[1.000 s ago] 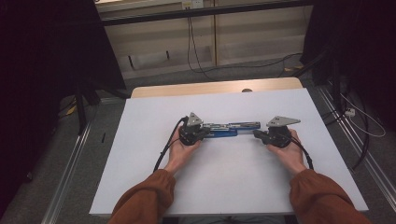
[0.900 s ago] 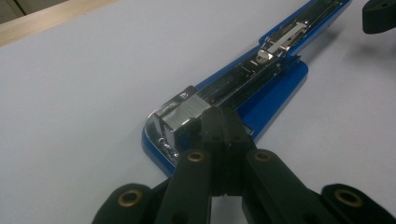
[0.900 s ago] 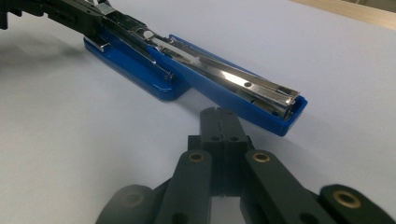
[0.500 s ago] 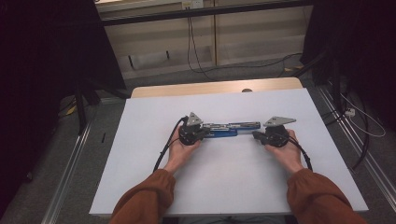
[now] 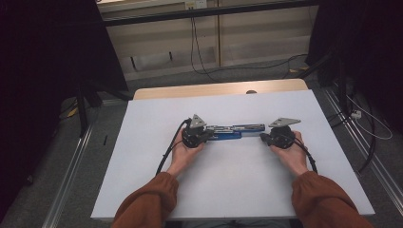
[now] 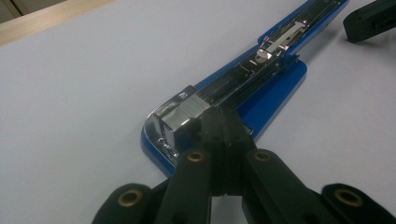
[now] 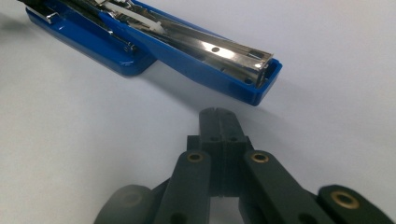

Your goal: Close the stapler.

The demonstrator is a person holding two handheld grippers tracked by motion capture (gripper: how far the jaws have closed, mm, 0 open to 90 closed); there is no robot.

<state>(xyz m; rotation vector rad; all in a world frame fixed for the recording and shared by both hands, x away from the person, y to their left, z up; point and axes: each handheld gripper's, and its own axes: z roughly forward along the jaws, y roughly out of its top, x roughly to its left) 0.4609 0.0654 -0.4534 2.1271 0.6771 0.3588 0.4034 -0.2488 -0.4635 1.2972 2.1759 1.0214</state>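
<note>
A blue stapler (image 5: 233,131) lies opened out flat on the white table top (image 5: 237,180), with its metal staple channel facing up. In the left gripper view the stapler (image 6: 261,79) runs away to the upper right, and a silver block of staples (image 6: 184,112) sits at its near end. My left gripper (image 6: 219,116) is shut, and its tips rest at that block with nothing between them. My right gripper (image 7: 218,114) is shut too. It lies on the table just short of the blue end of the stapler's open arm (image 7: 196,46). In the high view, left gripper (image 5: 208,135) and right gripper (image 5: 263,137) face each other across the stapler.
A wooden strip (image 5: 218,89) borders the table's far edge. Beyond it, cables (image 5: 199,52) trail over the floor. Metal rails (image 5: 71,185) run along both sides of the table. The right gripper's black jaw tip (image 6: 373,16) is at the top right of the left gripper view.
</note>
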